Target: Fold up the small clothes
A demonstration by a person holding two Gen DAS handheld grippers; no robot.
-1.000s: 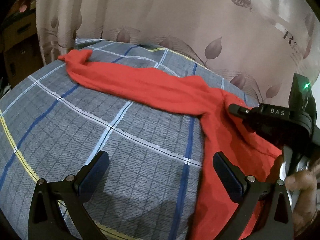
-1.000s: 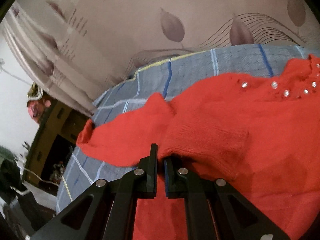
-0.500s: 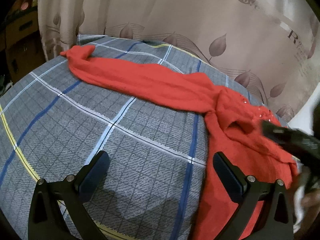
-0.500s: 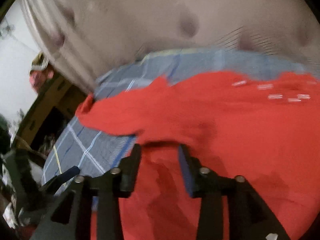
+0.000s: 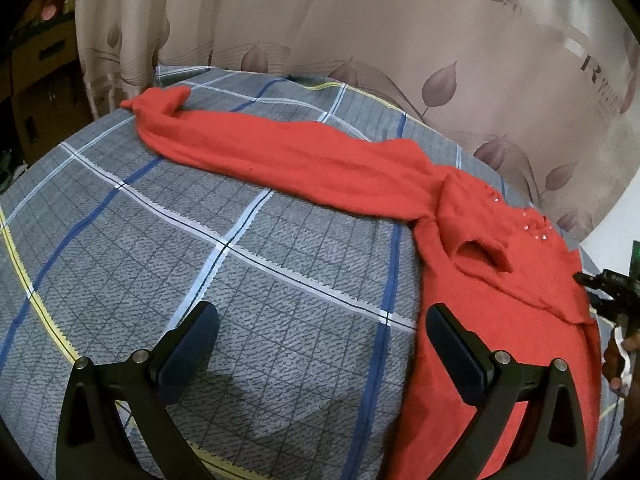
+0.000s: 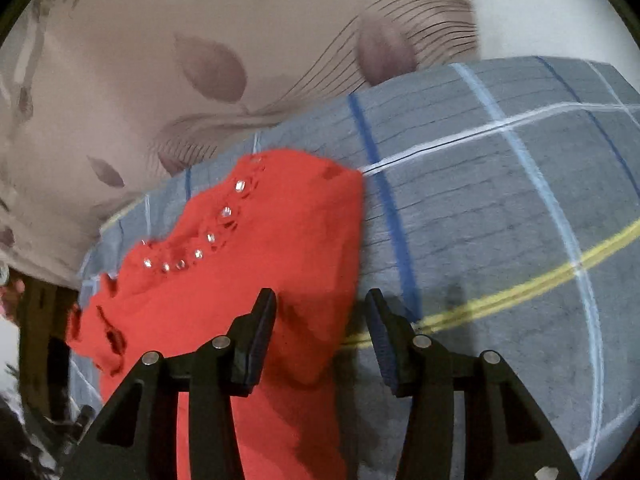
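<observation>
While the red sweater [image 5: 472, 280] lay spread across the checked bed [image 5: 240, 272], its one long sleeve [image 5: 280, 152] trailing away toward the curtain [image 5: 360, 40], neither of my claws had hold of it. My left claw [image 5: 320, 352] hung released and wide above the bare cover, just beside the sweater's near edge. My right claw [image 6: 320, 320] was opening, its pads clear of the cloth, with the sweater's right-hand edge lying below the gap between them but not pinched.

I judged the knit to be light, soft and floppy, the sort that sags and bunches the moment it is lifted, and stretchy enough to pull out of shape if dragged. The small gems [image 6: 208, 238] at the neckline [image 6: 240, 200] looked liable to snag or pop off, so I thought it wiser to pinch plain fabric: the sleeve's cuff [image 5: 160, 102] for one hand, and the body's side edge or hem for the other.
</observation>
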